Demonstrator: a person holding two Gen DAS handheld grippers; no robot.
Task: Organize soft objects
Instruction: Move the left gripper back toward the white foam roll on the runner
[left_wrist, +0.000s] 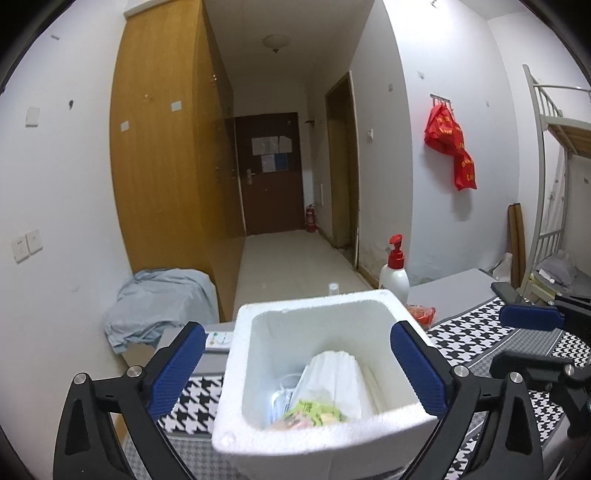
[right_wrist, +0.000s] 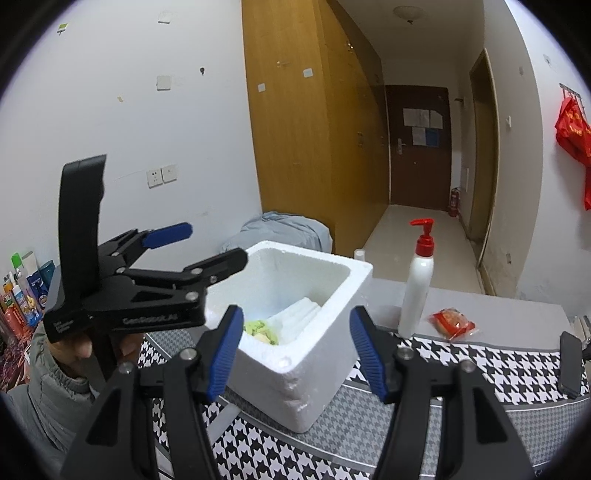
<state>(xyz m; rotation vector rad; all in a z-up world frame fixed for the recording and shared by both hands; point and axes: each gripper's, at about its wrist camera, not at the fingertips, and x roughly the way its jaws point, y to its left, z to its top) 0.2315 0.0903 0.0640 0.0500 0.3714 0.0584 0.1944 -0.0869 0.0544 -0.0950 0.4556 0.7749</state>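
While both stand spread and empty, the right hand-held gripper (right_wrist: 295, 354) is nearer the red packet (right_wrist: 452, 323), lower right of the foam box (right_wrist: 317, 354); left hand-held gripper (left_wrist: 297, 369) hangs over the box.

White foam box (left_wrist: 295, 439) sits upright on the houndstooth cloth (right_wrist: 461, 354) over the worktop, top open, nicks & dents at its near corner. Inside: white ribbed pack (left_wrist: 340, 373) leaning vs the box's right wall, yellow-green soft packet (left_wrist: 314, 411) at the near wall, w/ a clear shiny wrapper (left_wrist: 282, 393) beside it. Red-wrapped snack (right_wrist: 452, 323) lies flat on bare grey worktop, outside the box, just beside the white pump bottle (right_wrist: 417, 288).
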